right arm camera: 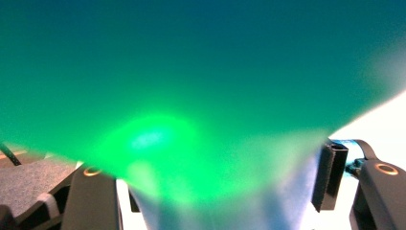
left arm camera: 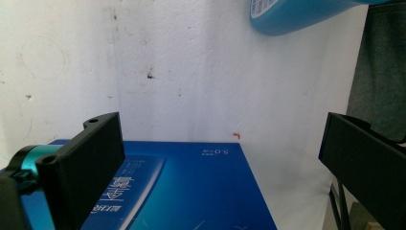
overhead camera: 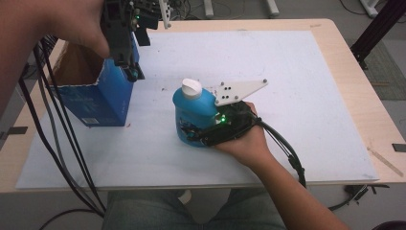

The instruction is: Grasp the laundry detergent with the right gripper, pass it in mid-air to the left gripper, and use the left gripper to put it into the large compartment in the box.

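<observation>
A blue bottle (overhead camera: 194,108) with a white cap (overhead camera: 192,88) stands on the white board (overhead camera: 297,96) near the middle. My right gripper (overhead camera: 196,129) reaches in from the right and is shut on its lower body. In the right gripper view the bottle (right arm camera: 191,72) is a close blur lit green, wedged between the jaws of the right gripper (right arm camera: 215,187). An open-topped blue box (overhead camera: 95,100) stands at the left. My left gripper (overhead camera: 130,67) hovers over its near right corner, open and holding nothing. Below the left gripper (left arm camera: 220,158) lies the box's printed face (left arm camera: 191,191), and the bottle (left arm camera: 297,17) shows farther off.
The white board covers most of a light wooden table (overhead camera: 354,72). Black cables (overhead camera: 57,139) hang from the left gripper across the table's left edge. The person's legs are under the near edge.
</observation>
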Tool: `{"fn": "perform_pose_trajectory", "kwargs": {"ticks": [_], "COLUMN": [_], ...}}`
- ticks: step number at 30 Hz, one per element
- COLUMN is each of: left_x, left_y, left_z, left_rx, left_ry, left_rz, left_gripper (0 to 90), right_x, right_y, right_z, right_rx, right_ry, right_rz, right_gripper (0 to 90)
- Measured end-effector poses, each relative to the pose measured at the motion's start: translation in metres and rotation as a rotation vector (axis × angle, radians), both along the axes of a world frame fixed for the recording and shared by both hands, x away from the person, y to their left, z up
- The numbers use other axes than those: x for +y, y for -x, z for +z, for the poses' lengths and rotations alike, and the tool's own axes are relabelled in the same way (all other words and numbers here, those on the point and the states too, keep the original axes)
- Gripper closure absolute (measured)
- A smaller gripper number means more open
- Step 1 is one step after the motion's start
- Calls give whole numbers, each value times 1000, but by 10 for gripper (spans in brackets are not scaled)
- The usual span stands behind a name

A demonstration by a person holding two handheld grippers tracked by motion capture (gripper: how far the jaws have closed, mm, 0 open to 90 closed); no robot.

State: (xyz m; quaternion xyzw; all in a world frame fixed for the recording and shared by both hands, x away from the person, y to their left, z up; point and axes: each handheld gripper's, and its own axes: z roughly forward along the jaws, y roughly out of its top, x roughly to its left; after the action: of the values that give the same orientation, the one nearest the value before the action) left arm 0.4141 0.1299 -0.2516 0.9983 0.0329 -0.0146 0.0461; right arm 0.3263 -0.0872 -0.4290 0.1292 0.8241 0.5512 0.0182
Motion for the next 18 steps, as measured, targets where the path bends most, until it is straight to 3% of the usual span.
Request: {"fn": "perform_pose_trajectory", "kwargs": {"ticks": [4, 11, 18], "left_x": [0, -2, -5], "left_y": [0, 2, 8], "left_z": [0, 2, 4], "left_rx": [-2, -5, -2], "left_ry": [-4, -1, -2], "left_rz": [1, -2, -8], "left_gripper": [17, 17, 17], "right_x": [0, 0, -1], "right_y": [3, 6, 4], "right_z": [0, -1, 0], "right_rx": [-30, -59, -48], "right_ry": [-9, -21, -23], "right_rz": [7, -6, -14], "right_gripper": [413, 439, 454]}}
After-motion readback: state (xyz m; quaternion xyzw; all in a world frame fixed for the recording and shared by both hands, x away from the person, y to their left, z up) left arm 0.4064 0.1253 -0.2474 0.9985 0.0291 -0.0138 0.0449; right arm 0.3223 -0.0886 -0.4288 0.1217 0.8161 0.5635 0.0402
